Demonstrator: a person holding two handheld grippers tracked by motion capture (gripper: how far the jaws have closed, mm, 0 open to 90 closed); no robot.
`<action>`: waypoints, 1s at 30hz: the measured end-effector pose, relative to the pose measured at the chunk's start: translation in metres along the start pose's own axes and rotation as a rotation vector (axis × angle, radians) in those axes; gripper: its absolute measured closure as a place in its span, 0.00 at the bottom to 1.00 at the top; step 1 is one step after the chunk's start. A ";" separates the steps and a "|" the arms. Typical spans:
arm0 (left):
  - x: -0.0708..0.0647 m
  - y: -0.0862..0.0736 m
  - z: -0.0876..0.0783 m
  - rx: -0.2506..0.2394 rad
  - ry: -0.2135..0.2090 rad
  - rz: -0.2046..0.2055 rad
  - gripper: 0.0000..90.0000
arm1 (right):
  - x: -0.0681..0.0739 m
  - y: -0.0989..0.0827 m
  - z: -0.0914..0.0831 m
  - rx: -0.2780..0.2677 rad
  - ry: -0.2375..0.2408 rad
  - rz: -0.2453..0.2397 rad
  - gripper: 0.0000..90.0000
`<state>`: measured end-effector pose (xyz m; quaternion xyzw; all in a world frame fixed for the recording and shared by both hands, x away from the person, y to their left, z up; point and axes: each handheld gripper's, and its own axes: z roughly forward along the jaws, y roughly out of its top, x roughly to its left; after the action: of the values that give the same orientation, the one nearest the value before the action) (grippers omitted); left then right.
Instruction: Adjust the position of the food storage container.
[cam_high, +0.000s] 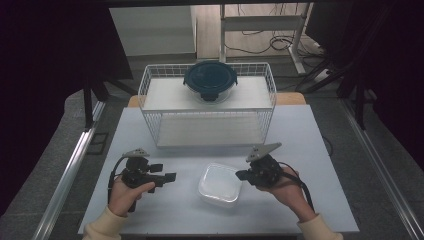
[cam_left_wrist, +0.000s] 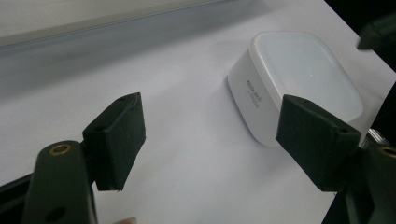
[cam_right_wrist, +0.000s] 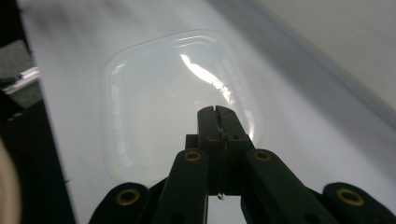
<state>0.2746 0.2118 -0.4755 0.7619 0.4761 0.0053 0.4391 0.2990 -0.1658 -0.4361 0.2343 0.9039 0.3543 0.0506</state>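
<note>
One white tub (cam_high: 220, 184) – mid-table (cam_high: 300, 135), between two grippers. One wire basket (cam_high: 150, 95), one dark-lidded bowl (cam_high: 210, 79) inside. Left gripper (cam_high: 170, 177): jaws spread, empty, tub just ahead. Right gripper (cam_high: 241, 175): jaws clenched, empty – over tub's edge.

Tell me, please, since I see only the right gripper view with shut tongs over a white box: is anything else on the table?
Observer: Yes. In the high view a white wire basket stands behind the white box, with a dark-lidded round container in its upper level.
Operator: Thank you. Are the left tongs open?
Observer: The left tongs stand open in the left gripper view, nothing between them; the box lies just beyond.
Operator: Do my right tongs touch the box?
Observer: In the high view the right tongs sit shut at the box's right edge; I cannot tell whether they touch.
</note>
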 end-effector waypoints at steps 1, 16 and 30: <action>0.000 0.000 0.000 -0.001 0.001 0.001 0.26 | 0.005 -0.004 -0.002 -0.009 0.012 0.005 0.99; 0.001 -0.002 -0.002 -0.008 -0.017 -0.013 0.26 | 0.065 -0.029 0.024 0.061 0.133 -0.090 0.99; 0.001 -0.002 -0.001 -0.001 -0.009 -0.009 0.26 | 0.060 -0.036 0.040 0.124 0.056 -0.113 0.99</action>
<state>0.2734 0.2139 -0.4768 0.7595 0.4776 0.0002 0.4417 0.2427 -0.1368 -0.4848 0.1757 0.9369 0.3006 0.0308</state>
